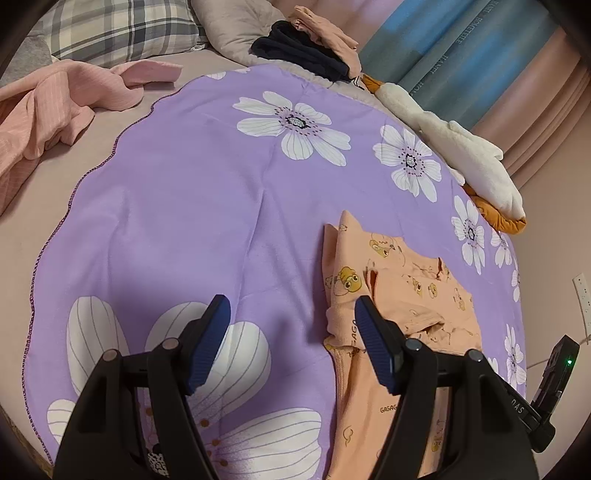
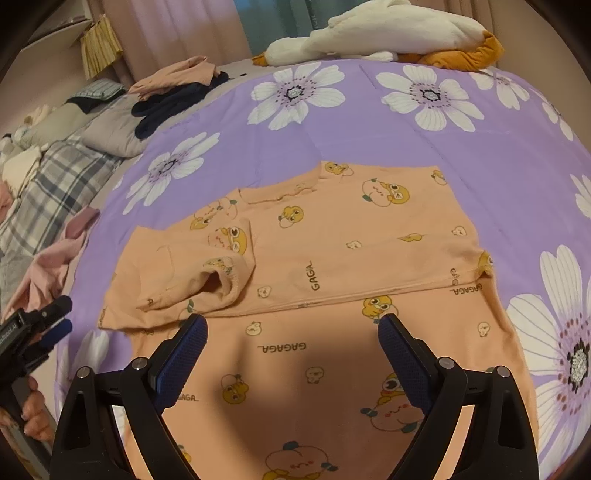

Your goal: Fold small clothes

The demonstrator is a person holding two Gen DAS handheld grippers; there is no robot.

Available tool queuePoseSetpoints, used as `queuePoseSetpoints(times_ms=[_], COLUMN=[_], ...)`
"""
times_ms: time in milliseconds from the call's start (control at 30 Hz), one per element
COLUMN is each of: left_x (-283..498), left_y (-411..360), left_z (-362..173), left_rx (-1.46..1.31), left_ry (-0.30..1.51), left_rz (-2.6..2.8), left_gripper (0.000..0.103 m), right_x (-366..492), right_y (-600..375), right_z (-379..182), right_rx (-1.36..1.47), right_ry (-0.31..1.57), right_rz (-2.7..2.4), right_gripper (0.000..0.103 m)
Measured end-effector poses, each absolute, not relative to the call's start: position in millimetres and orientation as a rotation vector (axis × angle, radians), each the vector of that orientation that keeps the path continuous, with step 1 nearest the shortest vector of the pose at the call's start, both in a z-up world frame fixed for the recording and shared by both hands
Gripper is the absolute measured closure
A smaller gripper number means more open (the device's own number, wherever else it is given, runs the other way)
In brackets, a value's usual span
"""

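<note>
A small peach top (image 2: pixel 332 251) with cartoon prints and "GAGAGA" lettering lies on the purple flowered blanket (image 2: pixel 498 147). Its far half is folded over the near half, and one sleeve (image 2: pixel 218 273) is folded in on the left. My right gripper (image 2: pixel 291 325) is open and empty, just above the near part of the top. My left gripper (image 1: pixel 291 314) is open and empty, over the blanket (image 1: pixel 184 184) at the left edge of the top (image 1: pixel 406 295). The left gripper also shows at the left edge of the right wrist view (image 2: pixel 55 321).
A white plush goose (image 2: pixel 376 33) lies at the blanket's far edge. A pink garment (image 1: pixel 55 99) lies on the bed to the left. Dark and peach clothes (image 1: pixel 306 48) are piled by grey and plaid pillows (image 1: pixel 122 29). Curtains hang behind.
</note>
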State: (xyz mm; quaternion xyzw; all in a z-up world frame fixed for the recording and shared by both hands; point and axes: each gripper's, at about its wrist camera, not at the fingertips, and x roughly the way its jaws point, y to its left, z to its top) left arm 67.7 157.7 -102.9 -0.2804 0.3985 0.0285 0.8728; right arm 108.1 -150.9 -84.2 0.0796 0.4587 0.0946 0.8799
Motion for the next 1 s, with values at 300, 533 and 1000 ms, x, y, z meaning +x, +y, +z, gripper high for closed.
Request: queuePoseSetpoints(times_ms=[300,533,1000], left_x=[67.3,66.0,64.7], left_y=[159.4,163.9,163.4], left_z=[-102.8,-102.9,-103.1], left_rx=[-0.591,-0.602,-0.588], left_ry=[0.828,0.824,0.833], left_rz=[0.071,0.079,0.072], left_gripper=[0.035,0.035,0.035], right_x=[107.8,107.5,108.0], right_y=[-151.5,-150.3,-151.0], right_z=[-83.2,-84.0,-84.8], right_rx=[0.163,0.163,0.166], right_ry=[0.953,0.954,0.952], right_rz=[0.199,0.203,0.200], right_gripper=[0.010,0.010,0.010])
